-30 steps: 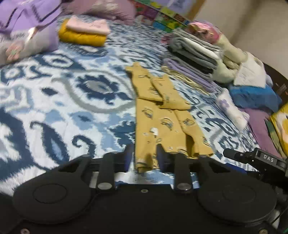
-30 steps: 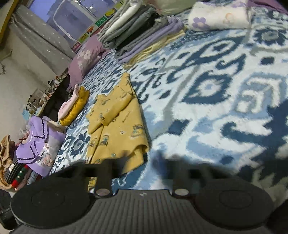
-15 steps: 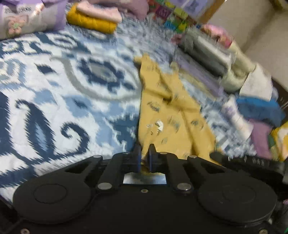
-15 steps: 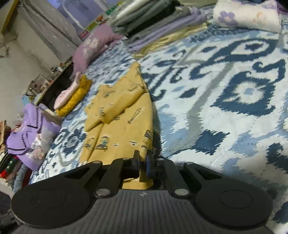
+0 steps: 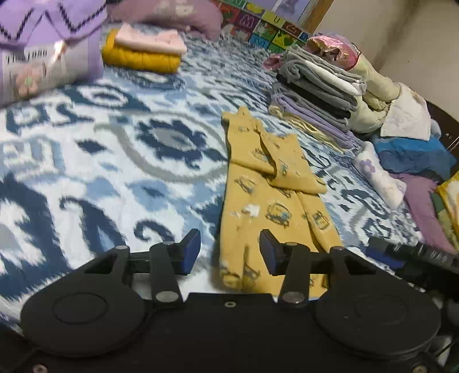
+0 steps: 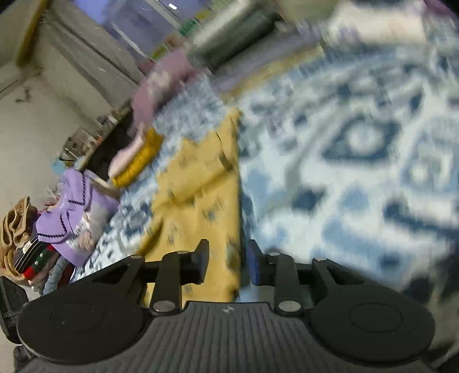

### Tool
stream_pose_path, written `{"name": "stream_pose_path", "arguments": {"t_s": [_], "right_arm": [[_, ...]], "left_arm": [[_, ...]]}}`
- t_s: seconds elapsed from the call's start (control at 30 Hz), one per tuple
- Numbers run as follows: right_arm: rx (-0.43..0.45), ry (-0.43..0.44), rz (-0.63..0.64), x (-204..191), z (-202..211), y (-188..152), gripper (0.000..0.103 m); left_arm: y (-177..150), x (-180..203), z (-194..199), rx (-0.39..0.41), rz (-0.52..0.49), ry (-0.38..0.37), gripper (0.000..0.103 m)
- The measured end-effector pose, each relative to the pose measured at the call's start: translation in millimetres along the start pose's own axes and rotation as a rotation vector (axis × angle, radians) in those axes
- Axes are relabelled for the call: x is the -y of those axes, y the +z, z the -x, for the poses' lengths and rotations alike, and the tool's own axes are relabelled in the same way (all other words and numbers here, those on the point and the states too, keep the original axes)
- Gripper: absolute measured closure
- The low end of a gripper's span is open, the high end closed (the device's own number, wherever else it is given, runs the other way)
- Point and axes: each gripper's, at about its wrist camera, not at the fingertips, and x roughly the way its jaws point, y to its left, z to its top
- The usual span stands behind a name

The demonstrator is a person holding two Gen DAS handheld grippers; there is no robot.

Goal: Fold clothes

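Bed [image 5: 120,160], 2 tongs | yellow garment [image 5: 266,200] lay flat, long axis running away from both tongs | left tongs [image 5: 229,252] opening, hem between jaws, unclamped | right tongs [image 6: 226,265] opening astride garment's right edge, pads clear | both hands at near hem.

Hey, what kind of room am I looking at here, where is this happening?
Most likely a bedroom at home: a blue-and-white patterned bedspread covers a bed, a mauve pillow lies at its far end, and stacks of folded clothes sit around a yellow garment.
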Motion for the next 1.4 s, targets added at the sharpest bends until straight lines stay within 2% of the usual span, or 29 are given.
{"name": "stream_pose_path", "arguments": {"t_s": [0.13,0.37,0.53,0.67,0.7,0.73,0.77,0.8,0.83,0.93,1.0,1.13,1.23,1.3,1.37,1.4], "right_arm": [[0.029,0.039,0.059,-3,-19,10,0.057],[-0.023,0.075,0.089,12,-48,5,0.056],[0.023,0.115,-0.022,40,-45,23,0.049],[0.062,0.125,-0.129,64,-44,38,0.047],[0.067,0.125,-0.146,68,-45,40,0.047],[0.069,0.129,-0.159,71,-45,41,0.046],[0.069,0.129,-0.164,73,-46,42,0.046],[0.068,0.127,-0.166,74,-48,42,0.046],[0.067,0.126,-0.167,75,-49,43,0.046],[0.07,0.128,-0.171,76,-51,44,0.046],[0.072,0.131,-0.181,78,-51,44,0.046],[0.077,0.141,-0.202,80,-50,43,0.046],[0.085,0.163,-0.237,84,-48,42,0.046],[0.093,0.18,-0.259,86,-46,42,0.046],[0.095,0.196,-0.268,86,-46,41,0.046],[0.093,0.202,-0.266,85,-46,40,0.046]], "left_arm": [[7,15,-10,0.022,-0.058,-0.014,0.059],[35,43,-50,0.006,-0.138,-0.019,0.059],[68,66,-93,-0.017,-0.161,-0.033,0.059],[91,75,-131,-0.052,-0.162,-0.009,0.06],[94,76,-139,-0.062,-0.166,0.003,0.062],[96,78,-145,-0.075,-0.177,0.012,0.073],[96,81,-150,-0.087,-0.195,0.02,0.079],[95,84,-153,-0.092,-0.215,0.025,0.092],[93,88,-150,-0.079,-0.239,0.024,0.097],[81,99,-134,-0.04,-0.337,-0.024,0.099],[68,109,-124,-0.043,-0.445,-0.077,0.099],[28,120,-102,-0.123,-0.681,-0.221,0.099],[0,118,-89,-0.174,-0.815,-0.199,0.093],[-5,108,-78,-0.191,-0.816,-0.204,0.093],[-6,97,-66,-0.193,-0.787,-0.207,0.085],[-4,93,-61,-0.185,-0.77,-0.194,0.072]]}}
